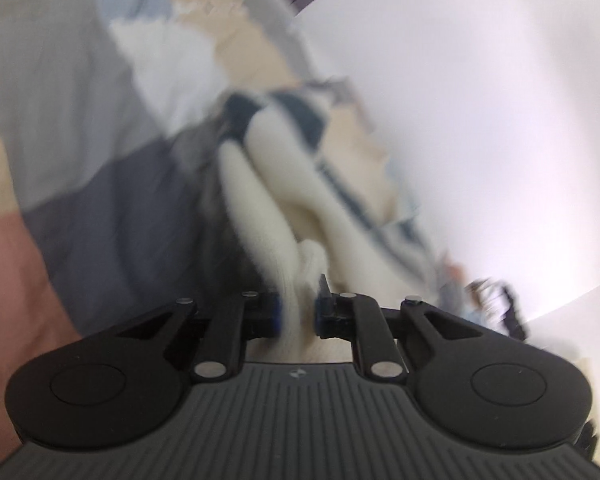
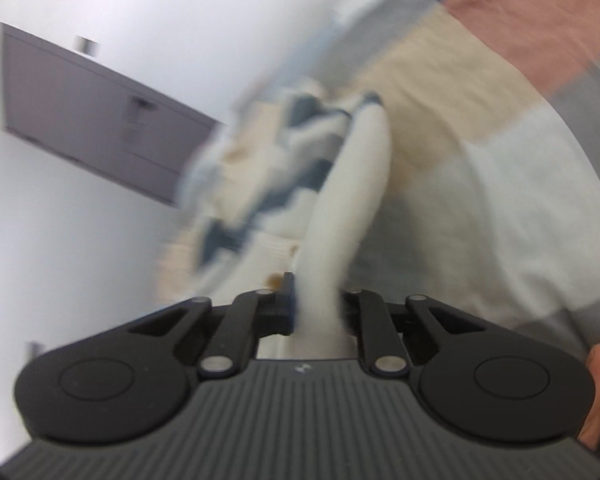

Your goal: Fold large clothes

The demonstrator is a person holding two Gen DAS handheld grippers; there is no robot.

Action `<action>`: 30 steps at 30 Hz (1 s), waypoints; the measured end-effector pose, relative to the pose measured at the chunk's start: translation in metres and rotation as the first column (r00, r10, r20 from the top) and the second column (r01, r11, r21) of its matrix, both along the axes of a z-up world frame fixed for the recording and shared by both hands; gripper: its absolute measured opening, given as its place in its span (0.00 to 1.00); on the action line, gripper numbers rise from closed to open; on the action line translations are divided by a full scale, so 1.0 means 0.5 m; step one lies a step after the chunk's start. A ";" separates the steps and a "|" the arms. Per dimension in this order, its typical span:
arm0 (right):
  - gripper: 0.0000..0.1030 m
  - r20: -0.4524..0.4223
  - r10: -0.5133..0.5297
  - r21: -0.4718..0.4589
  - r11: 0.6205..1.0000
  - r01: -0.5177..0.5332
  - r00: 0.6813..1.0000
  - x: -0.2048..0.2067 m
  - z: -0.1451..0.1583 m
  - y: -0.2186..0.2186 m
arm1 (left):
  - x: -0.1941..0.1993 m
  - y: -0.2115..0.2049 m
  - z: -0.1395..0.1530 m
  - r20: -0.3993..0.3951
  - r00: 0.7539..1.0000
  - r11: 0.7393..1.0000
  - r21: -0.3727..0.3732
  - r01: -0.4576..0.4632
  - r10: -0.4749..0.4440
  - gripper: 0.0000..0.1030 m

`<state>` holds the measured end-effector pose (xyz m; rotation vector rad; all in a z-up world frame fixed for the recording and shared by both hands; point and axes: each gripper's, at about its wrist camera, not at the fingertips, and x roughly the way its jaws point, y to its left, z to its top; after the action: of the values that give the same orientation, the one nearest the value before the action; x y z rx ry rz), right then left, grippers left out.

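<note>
Between both grippers' fingers [image 1: 326, 294] [image 2: 288, 292] cream garment [image 1: 272, 184] [image 2: 356, 184] is pinched; right view alone shows, seemingly, a cabinet [image 2: 92, 120].

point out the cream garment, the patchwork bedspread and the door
cream garment [image 1: 260, 200], left wrist view, on a pale fold above the jaws
patchwork bedspread [image 2: 540, 20], right wrist view, on a pink patch
door [image 2: 80, 100], right wrist view, on its flat panel

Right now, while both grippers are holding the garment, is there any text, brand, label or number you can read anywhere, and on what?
No readable text in either view.
Small emblem on the left gripper body: too small to read.
Same emblem on the right gripper body: too small to read.
Cream and navy garment: blurred, no label or print legible.
Patchwork cover: plain colour blocks, no writing.
</note>
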<state>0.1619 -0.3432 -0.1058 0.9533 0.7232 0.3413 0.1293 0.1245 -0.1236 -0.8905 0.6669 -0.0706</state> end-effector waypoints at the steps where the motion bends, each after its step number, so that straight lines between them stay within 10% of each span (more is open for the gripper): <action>1: 0.10 0.019 0.018 0.028 0.999 -0.018 1.000 0.001 0.017 -0.009 | -0.009 0.006 0.018 0.025 1.000 1.000 -0.021 -0.005 0.005 0.15; 13: 0.09 0.196 0.056 0.172 0.981 -0.091 0.979 -0.106 0.134 -0.072 | -0.162 0.050 0.141 0.185 0.982 0.959 -0.282 0.025 0.029 0.13; 21: 0.10 0.295 0.039 0.184 0.978 -0.097 0.955 -0.182 0.216 -0.119 | -0.259 0.045 0.223 0.291 0.956 0.965 -0.259 0.038 0.040 0.14; 30: 0.10 0.236 -0.051 0.112 0.993 0.025 0.970 0.057 0.212 -0.064 | -0.051 0.058 0.221 0.261 0.959 0.992 -0.090 -0.092 0.112 0.14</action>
<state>0.1905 -0.3752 0.0002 1.0067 0.4695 0.4568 0.1038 0.1536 -0.0129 -0.9685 0.3686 -0.1221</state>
